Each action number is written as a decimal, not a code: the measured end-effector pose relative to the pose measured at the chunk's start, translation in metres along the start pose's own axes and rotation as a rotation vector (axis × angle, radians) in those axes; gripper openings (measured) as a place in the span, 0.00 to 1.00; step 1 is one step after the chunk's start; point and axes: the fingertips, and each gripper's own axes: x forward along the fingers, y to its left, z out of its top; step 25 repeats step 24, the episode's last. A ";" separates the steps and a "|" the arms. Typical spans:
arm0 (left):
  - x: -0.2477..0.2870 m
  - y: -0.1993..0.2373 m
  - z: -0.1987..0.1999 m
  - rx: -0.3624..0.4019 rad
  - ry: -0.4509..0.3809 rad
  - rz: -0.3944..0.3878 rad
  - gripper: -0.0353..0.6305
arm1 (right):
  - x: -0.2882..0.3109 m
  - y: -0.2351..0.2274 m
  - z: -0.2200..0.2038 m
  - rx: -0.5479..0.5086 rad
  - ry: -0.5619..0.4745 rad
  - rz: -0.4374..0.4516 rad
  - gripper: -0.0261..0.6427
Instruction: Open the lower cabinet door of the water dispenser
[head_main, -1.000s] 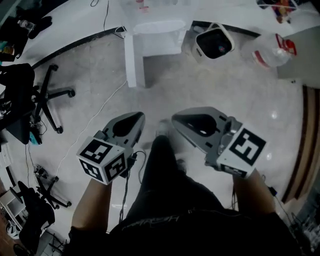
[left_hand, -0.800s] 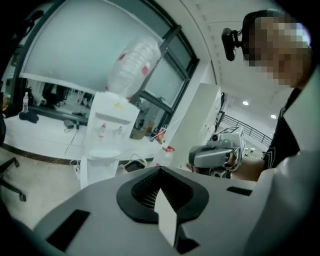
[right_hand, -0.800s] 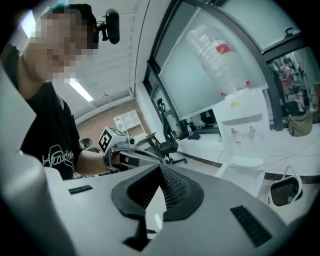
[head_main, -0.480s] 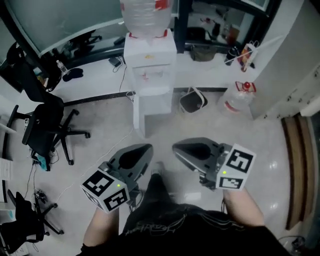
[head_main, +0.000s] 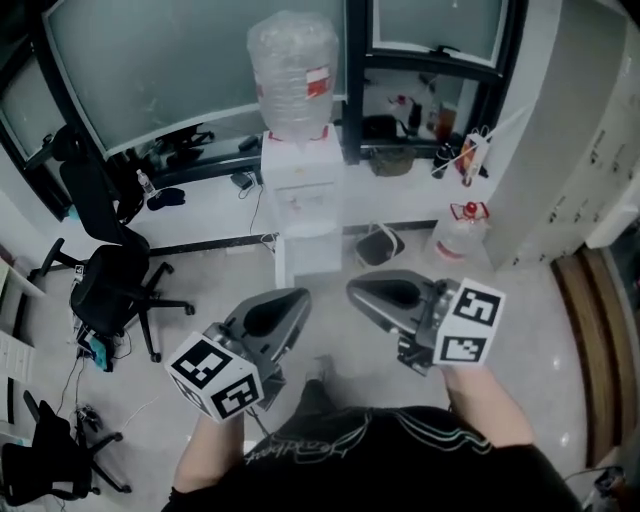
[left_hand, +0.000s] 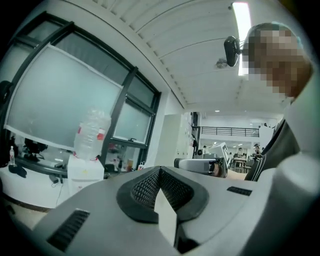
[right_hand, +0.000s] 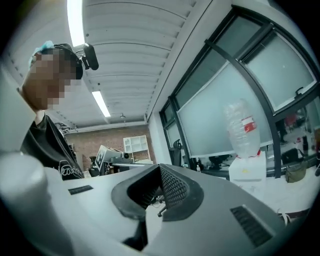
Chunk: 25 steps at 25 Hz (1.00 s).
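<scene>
The white water dispenser (head_main: 300, 190) stands against the window ledge with a clear bottle (head_main: 292, 75) on top. Its lower cabinet door (head_main: 308, 256) looks closed. Both grippers are held level, well short of it. My left gripper (head_main: 293, 303) is shut with nothing between its jaws, and the dispenser (left_hand: 82, 172) shows to its left in the left gripper view. My right gripper (head_main: 362, 290) is also shut and empty. In the right gripper view the right gripper (right_hand: 160, 169) has the dispenser (right_hand: 246, 167) off to its right.
A black office chair (head_main: 120, 290) stands left of the dispenser, and another chair (head_main: 55, 465) at the lower left. A bin (head_main: 380, 243) and a spare water jug (head_main: 462, 235) sit right of the dispenser. White lockers (head_main: 580, 150) line the right side.
Both grippers have risen, and the head view has lifted from the floor to the window. The dispenser with its bottle now shows whole, farther down the frame.
</scene>
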 end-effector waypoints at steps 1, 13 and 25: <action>-0.002 -0.002 0.003 0.001 -0.005 -0.001 0.05 | 0.001 0.003 0.002 -0.004 -0.004 0.000 0.06; 0.001 -0.023 0.024 0.051 -0.015 -0.003 0.05 | -0.009 0.016 0.019 -0.040 -0.015 0.011 0.06; 0.005 -0.036 0.030 0.093 -0.018 -0.013 0.05 | -0.021 0.022 0.029 -0.070 -0.020 0.008 0.06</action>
